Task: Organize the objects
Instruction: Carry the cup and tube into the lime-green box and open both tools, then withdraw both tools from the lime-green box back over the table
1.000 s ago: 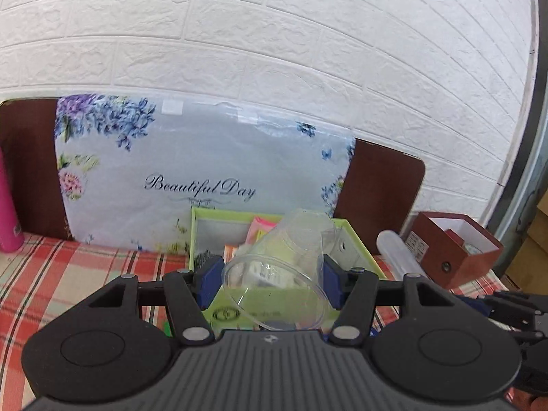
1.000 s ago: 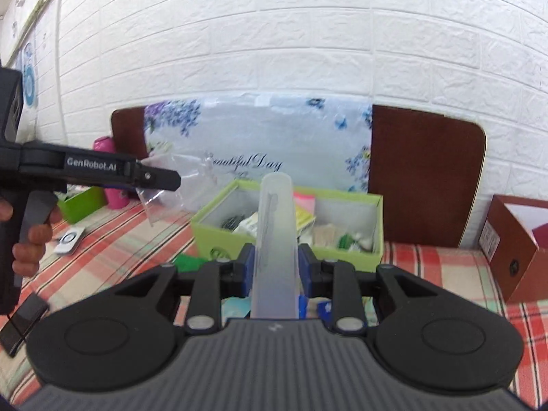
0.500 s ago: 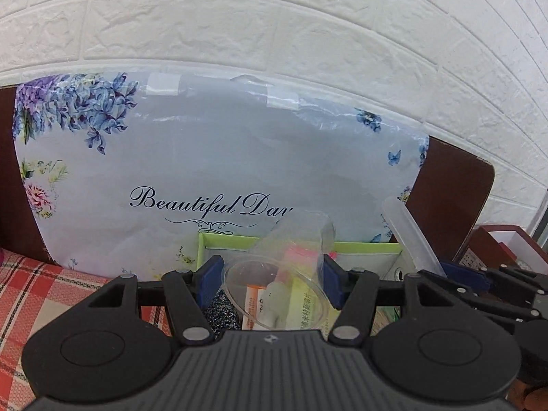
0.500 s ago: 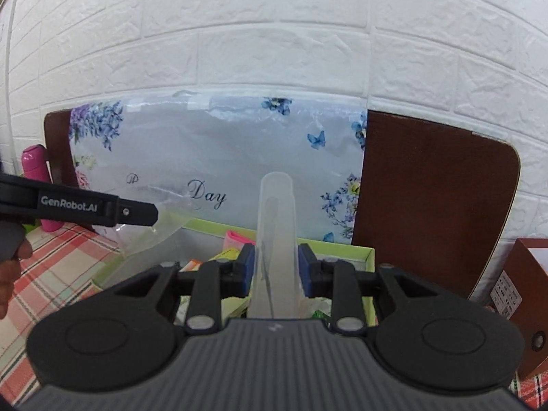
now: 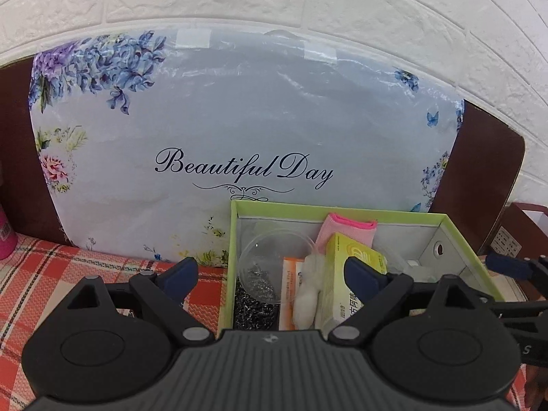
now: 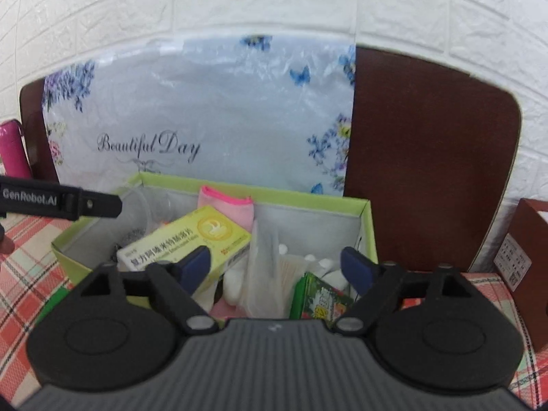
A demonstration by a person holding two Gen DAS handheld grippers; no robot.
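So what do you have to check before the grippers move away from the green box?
1. Left gripper open, pads off the clear cup: ok; its jaws have just been opening.
2. Clear cup inside the green box: ok, lying on its side over the metal scrubber.
3. Right gripper open, pads off the clear tube: ok; its jaws have just been opening.
4. Clear tube fully settled in the box: cannot tell, it leans among the other items.
5. Yellow medicine box not pushed out: ok, inside.
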